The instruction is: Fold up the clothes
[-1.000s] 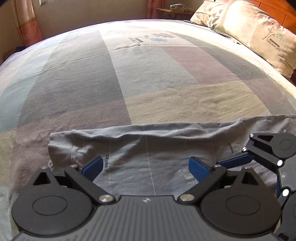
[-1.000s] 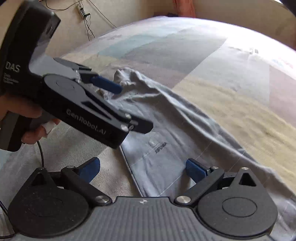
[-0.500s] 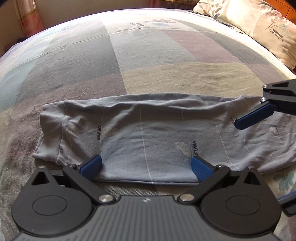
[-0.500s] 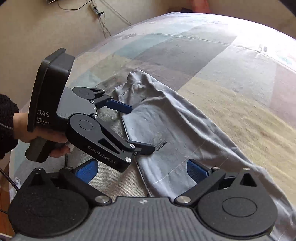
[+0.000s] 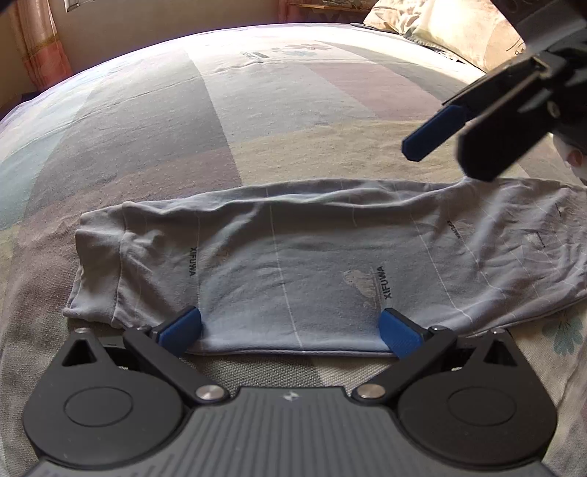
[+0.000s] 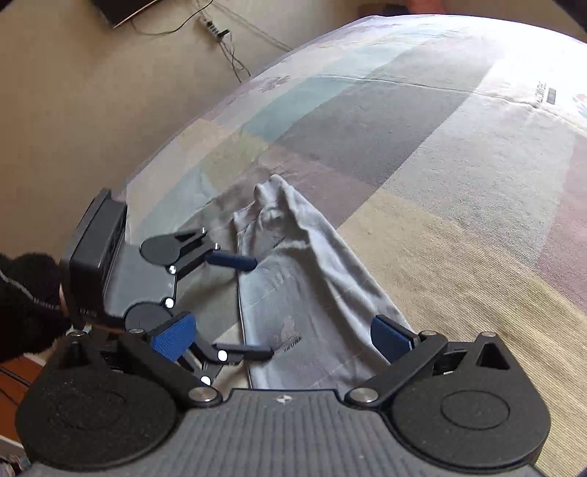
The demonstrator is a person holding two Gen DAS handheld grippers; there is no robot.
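- Grey garment (image 5: pixel 312 257) lies folded in a long strip across the bed (image 5: pixel 256 110).
- Left hand-held gripper (image 5: pixel 290 326) wide, empty, at near edge.
- Right hand-held gripper (image 6: pixel 286 337) wide, empty, above.
- Soft, light, limp; best pinched at end corners.

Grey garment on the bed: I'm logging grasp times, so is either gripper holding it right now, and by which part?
Nothing is held. The left gripper and right gripper are both open, with the grey garment lying flat on the bedspread.

Garment (image 5: pixel 312 264) flat on bed (image 5: pixel 256 121), pillow (image 5: pixel 451 25) far behind it at right.
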